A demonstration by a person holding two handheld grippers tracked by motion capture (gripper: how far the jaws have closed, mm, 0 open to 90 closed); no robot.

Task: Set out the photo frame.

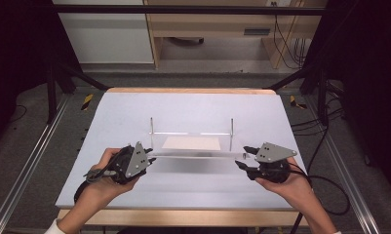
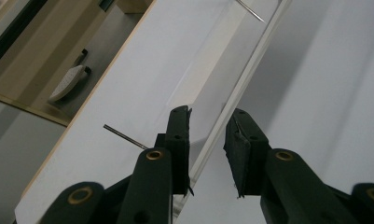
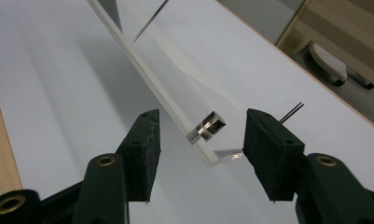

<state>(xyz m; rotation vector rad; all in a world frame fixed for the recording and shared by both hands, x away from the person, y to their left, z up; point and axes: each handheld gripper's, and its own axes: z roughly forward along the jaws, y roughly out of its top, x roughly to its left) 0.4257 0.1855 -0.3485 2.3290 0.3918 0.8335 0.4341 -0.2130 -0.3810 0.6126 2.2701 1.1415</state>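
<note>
Clear acrylic panel [image 1: 195, 155] lies mid-table between both hands. Left gripper [image 2: 208, 135] pinches its left edge; right gripper [image 3: 201, 135] stands open around the right end. Stiff, slick, scratch-prone: best held by its edges.

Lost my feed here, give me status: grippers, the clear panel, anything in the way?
Left gripper astride the clear panel edge, grip unclear. Right gripper open around its other end. Two thin rods upright behind.

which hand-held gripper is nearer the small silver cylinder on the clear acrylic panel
Right. The right hand-held gripper has the small silver cylinder between its open jaws; the left hand-held gripper straddles the panel's opposite end.
</note>
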